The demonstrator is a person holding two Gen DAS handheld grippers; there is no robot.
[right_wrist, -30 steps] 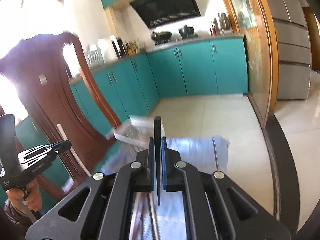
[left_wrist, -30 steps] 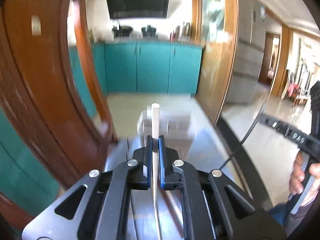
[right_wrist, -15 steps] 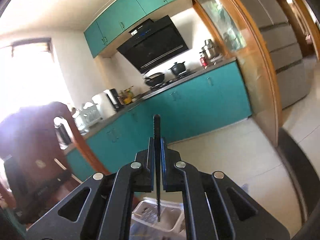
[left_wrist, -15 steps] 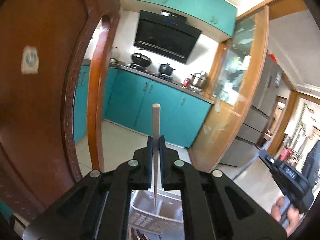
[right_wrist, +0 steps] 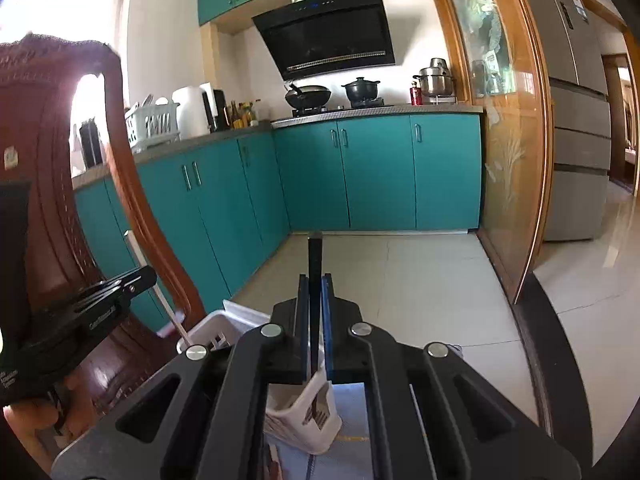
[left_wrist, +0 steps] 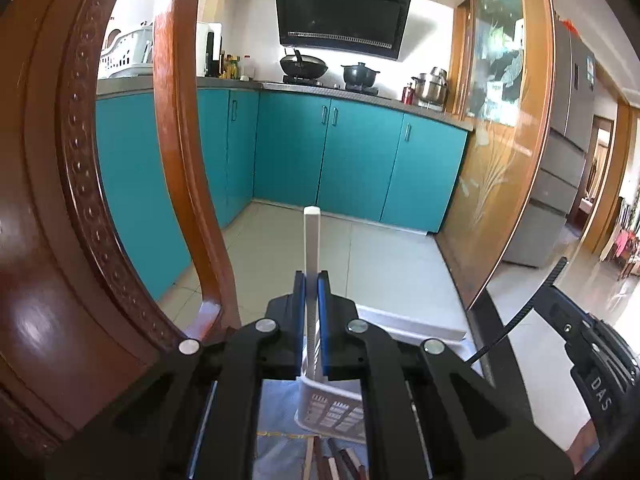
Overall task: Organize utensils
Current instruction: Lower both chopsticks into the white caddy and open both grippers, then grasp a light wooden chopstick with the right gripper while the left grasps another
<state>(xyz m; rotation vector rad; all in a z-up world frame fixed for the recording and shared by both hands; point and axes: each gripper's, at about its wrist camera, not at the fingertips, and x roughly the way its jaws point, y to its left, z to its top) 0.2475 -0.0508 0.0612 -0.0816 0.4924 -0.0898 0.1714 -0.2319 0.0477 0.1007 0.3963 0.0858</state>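
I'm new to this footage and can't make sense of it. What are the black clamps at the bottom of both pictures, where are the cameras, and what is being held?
There is no robot here: a person carries a hand-held two-finger gripper in each hand, with a wide-angle camera mounted on each, looking forward along its fingers. One picture comes from the left gripper, the other from the right gripper. The left one is shut on a white chopstick, the right one on a dark chopstick. Just below both stands a white slotted utensil basket, and more chopsticks lie on the surface in front of it. Behind are a wooden chair and teal kitchen cabinets.
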